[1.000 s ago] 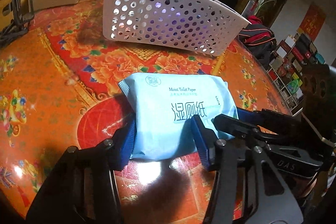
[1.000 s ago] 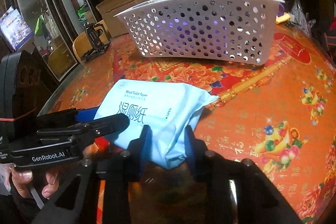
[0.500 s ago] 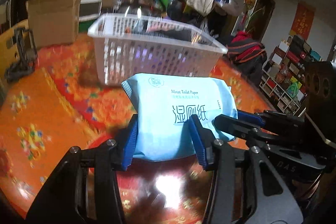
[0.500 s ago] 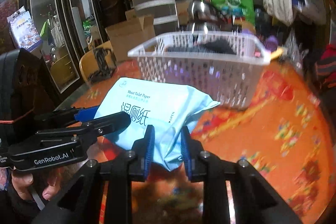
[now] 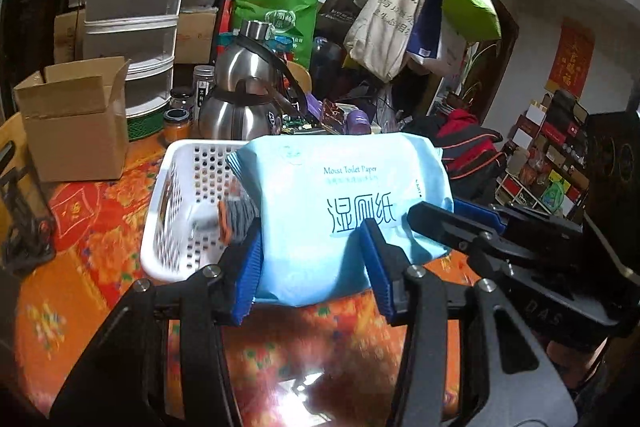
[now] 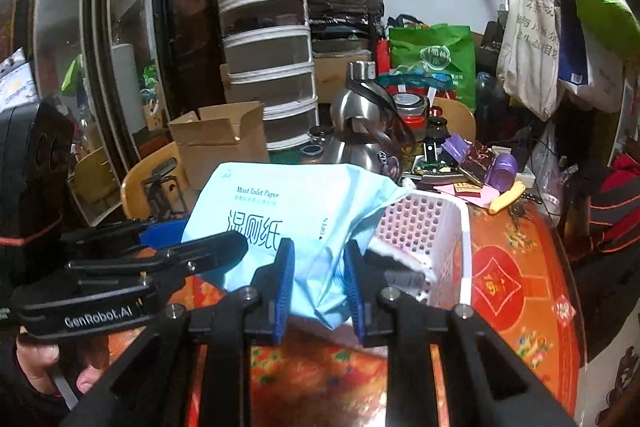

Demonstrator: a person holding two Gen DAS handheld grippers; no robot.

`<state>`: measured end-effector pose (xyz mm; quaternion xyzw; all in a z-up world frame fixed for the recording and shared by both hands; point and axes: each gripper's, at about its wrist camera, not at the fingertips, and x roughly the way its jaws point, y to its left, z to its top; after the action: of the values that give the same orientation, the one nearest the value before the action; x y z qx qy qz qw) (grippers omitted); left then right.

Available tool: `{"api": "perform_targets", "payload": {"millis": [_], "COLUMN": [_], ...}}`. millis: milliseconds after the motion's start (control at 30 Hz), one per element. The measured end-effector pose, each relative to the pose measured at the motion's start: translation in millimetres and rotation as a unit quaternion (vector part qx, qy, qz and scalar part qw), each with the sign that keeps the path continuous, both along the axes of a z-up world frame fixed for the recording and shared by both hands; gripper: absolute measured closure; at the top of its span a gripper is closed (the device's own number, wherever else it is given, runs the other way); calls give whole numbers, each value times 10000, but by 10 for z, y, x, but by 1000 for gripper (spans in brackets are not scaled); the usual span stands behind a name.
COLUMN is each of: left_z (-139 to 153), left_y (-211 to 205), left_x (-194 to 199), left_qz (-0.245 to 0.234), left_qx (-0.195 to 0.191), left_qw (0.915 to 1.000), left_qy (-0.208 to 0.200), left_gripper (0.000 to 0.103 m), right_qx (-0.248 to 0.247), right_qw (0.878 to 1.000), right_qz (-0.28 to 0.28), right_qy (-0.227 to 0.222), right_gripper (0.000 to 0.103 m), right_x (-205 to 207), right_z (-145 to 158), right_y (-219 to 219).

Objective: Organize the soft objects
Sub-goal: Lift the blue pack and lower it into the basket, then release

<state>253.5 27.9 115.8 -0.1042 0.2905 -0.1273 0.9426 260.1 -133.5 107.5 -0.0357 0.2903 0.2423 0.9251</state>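
A light blue pack of moist toilet paper [image 5: 344, 211] is held in the air by both grippers. My left gripper [image 5: 312, 267] is shut on its near edge. My right gripper [image 6: 318, 275] is shut on its crumpled right end [image 6: 320, 267]. The pack hangs over the near rim of a white perforated basket [image 5: 180, 227], which also shows in the right wrist view [image 6: 440, 227]. A grey and orange item [image 5: 236, 215] lies inside the basket.
The basket stands on a round table with a red and orange cloth [image 5: 88, 219]. Behind it are a steel kettle [image 5: 244, 103], a cardboard box [image 5: 76, 123], jars and stacked drawers [image 5: 132, 27]. Bags hang at the back right [image 5: 420, 19].
Both grippers have lifted the pack off the table and carried it up and forward over the basket's near rim. The view now looks down into the basket.
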Motion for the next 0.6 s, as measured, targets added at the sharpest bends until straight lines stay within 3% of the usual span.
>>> {"api": "perform_targets", "payload": {"millis": [300,600], "left_z": [-153,-469], "left_y": [161,241], "left_x": [1053,1690], "left_qz": [25,161], "left_qx": [-134,-297], "left_qw": [9987,9946], "left_qy": [488,978], "left_gripper": [58,58], "right_qx": [-132,-373], "right_qw": [9992,9974], "right_qz": [-72,-106], "right_qy": [358,599], "right_gripper": [80,80], "right_x": [725,1082], "right_z": [-354,-632], "right_y": [95,165]}}
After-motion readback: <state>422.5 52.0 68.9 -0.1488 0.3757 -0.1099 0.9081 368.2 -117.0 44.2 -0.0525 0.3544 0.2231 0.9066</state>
